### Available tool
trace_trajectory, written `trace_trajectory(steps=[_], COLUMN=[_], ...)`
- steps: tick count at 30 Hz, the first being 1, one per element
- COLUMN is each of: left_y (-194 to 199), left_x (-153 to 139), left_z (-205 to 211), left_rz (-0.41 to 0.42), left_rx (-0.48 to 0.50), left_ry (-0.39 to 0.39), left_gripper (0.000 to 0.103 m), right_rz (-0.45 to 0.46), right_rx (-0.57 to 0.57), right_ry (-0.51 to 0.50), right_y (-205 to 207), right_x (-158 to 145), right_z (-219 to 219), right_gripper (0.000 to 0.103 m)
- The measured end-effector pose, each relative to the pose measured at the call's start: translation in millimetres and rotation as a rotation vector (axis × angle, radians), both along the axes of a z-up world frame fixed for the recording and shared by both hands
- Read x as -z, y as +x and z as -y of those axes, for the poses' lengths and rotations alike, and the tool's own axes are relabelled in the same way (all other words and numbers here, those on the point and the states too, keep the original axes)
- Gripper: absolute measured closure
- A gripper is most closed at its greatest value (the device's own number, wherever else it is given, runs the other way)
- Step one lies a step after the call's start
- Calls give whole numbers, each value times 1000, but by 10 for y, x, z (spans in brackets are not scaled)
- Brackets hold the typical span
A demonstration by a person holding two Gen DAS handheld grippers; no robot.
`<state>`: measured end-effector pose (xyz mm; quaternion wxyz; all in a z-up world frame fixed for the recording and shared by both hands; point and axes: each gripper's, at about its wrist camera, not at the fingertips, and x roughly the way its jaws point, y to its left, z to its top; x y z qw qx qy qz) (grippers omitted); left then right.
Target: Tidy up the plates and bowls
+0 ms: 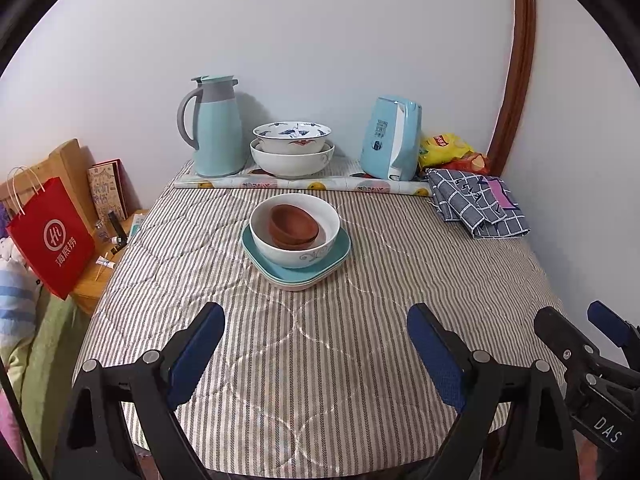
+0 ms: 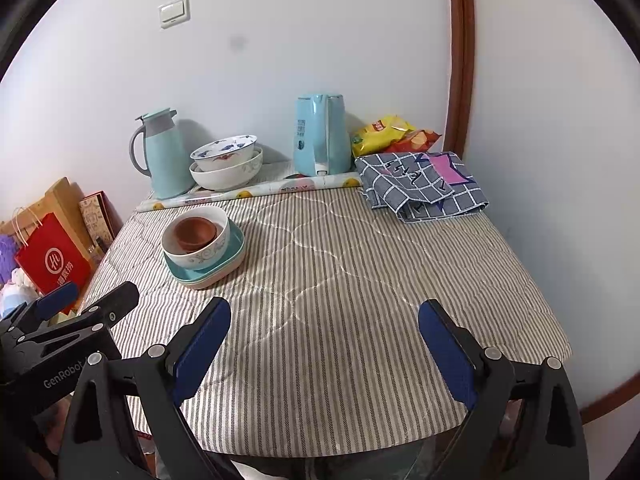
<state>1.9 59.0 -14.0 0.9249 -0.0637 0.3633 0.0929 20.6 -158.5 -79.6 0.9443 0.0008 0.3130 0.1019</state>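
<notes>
From where I sit, most of the sorting looks done. In the middle of the bench (image 1: 320,360), which is covered with a striped quilted cloth, stands one neat stack: the brown bowl (image 1: 294,226) sits inside the white bowl (image 1: 295,229), and that rests on the teal plate (image 1: 340,250), with what seems to be a paler plate (image 1: 296,285) under it. At the back, against the wall, a second stack: the blue-patterned bowl (image 1: 292,136) nested in a larger white bowl (image 1: 292,162), between the thermos jug (image 1: 214,128) and the kettle (image 1: 392,138).

The left gripper (image 1: 316,354) hangs over the near part of the bench, well short of the stack, its fingers spread wide with nothing between them. The right gripper (image 2: 324,356) is the same: wide apart, empty, over bare cloth to the right of the stack.

I see no loose plate or bowl lying on its own anywhere. My judgement is that the task is at or near its end; what could remain is joining the two stacks, or moving the middle stack back beside the other, but the pictures do not tell me whether that is wanted. The folded checked cloth (image 2: 420,184) and the snack bags (image 2: 384,132) at the far right corner are not part of this job.
</notes>
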Motion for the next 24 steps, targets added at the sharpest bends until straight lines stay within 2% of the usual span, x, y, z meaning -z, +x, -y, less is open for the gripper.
trace_trajectory(steps=[24], left_y=[-23], left_x=[-65], left_z=[5], left_rz=[9], left_rx=[-1], left_ry=[11], left_gripper=[10], right_rz=[14], right_rx=[-13], right_ry=[-9], right_y=[-49], right_x=[-20], right_z=[-27], right_gripper=[9])
